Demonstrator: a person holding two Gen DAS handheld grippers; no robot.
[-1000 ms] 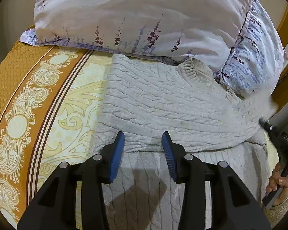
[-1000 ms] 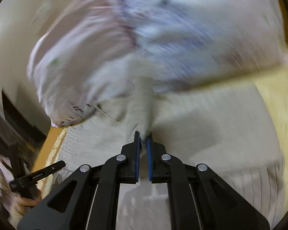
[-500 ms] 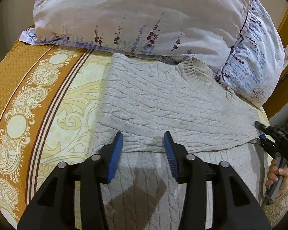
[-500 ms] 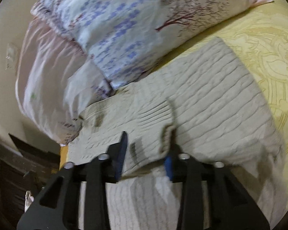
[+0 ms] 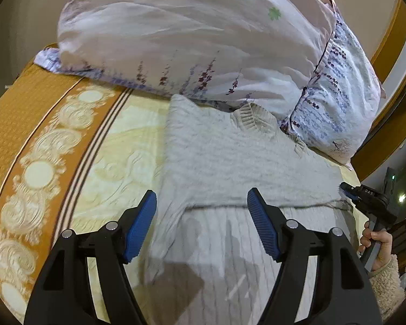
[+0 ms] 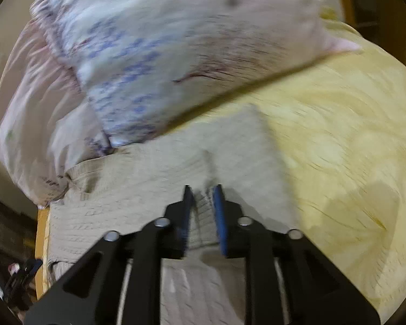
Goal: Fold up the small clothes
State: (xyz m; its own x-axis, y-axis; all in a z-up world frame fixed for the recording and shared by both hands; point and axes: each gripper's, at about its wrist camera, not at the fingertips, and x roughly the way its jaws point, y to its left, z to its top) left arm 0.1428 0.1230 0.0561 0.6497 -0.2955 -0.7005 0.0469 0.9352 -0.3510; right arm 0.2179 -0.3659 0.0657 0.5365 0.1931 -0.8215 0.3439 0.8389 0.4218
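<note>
1. The sweater (image 5: 230, 162), a grey cable knit, lies flat on the bed (image 5: 108, 140), its collar toward the pillows (image 5: 189, 40) at the head edge, one part already folded across the body.
2. The left hand-held gripper (image 5: 201, 216) hovers over the folded edge with its jaws wide apart, holding nothing.
3. The right hand-held gripper (image 6: 203, 214) sits at the sweater's opposite side, jaws narrowly apart with a ridge of knit between them; blur hides whether they pinch it.
4. Judged step: mid-fold, taking hold of the fabric for the next fold.
5. Next calls for a firm pinch on both sides, then carrying the edge over evenly.
</note>
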